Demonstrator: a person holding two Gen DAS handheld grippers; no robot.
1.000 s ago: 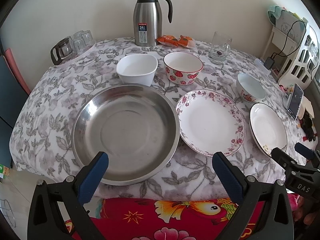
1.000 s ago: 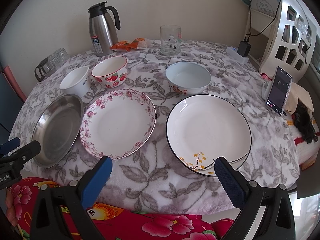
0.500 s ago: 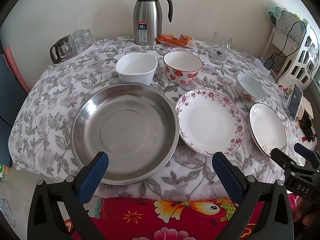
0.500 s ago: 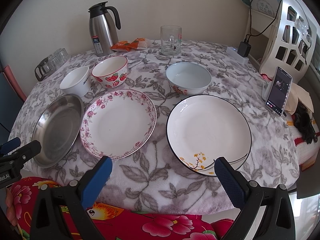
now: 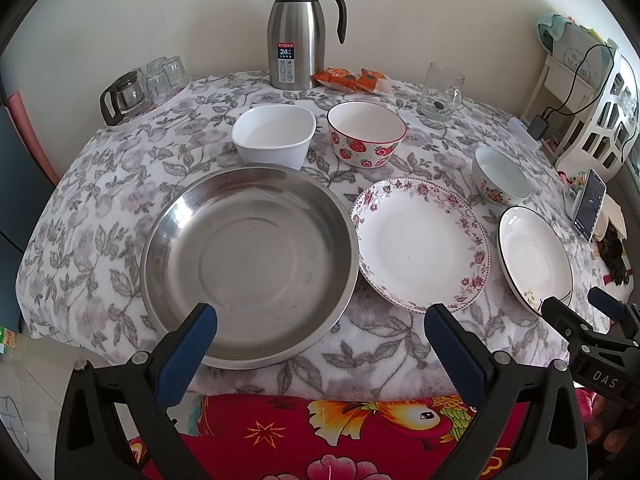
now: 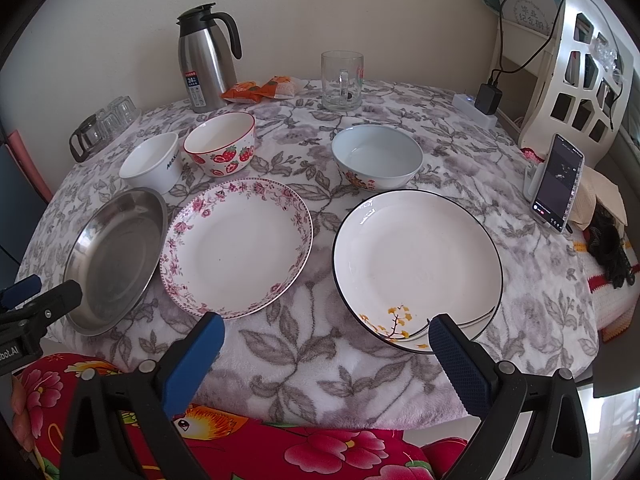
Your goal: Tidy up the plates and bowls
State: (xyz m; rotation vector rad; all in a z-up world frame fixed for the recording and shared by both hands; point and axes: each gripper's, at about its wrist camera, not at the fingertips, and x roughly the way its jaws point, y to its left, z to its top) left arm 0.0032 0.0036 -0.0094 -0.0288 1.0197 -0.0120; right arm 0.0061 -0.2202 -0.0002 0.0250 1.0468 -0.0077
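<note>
Nothing stacked yet. All plates and bowls lying apart on the flowery tablecloth (image 6: 328, 344), so the whole job left to do, by the look of it.

Left gripper (image 5: 320, 332) wide apart, holding nothing, hanging just past the near table edge. Straight ahead and a bit left of it, the big steel plate (image 5: 248, 264), with its near rim right by the left fingertip. Ahead and to the right, the pink-flower plate (image 5: 420, 240), almost touching the steel one.

Right gripper (image 6: 326, 338) also wide apart and empty. Just ahead of its right fingertip, the black-rim plate (image 6: 416, 264), sticking out close to the table edge. Ahead and left, the same pink-flower plate.

Farther off: white square bowl (image 5: 274, 136), strawberry bowl (image 5: 366, 132) and pale blue bowl (image 6: 376, 160).

Bare cloth between the two grippers, so room to slide in low. Careful near the phone (image 6: 558, 184) off to the right, and the glass mug (image 6: 342, 80) and steel jug (image 6: 206, 64) at the back.
</note>
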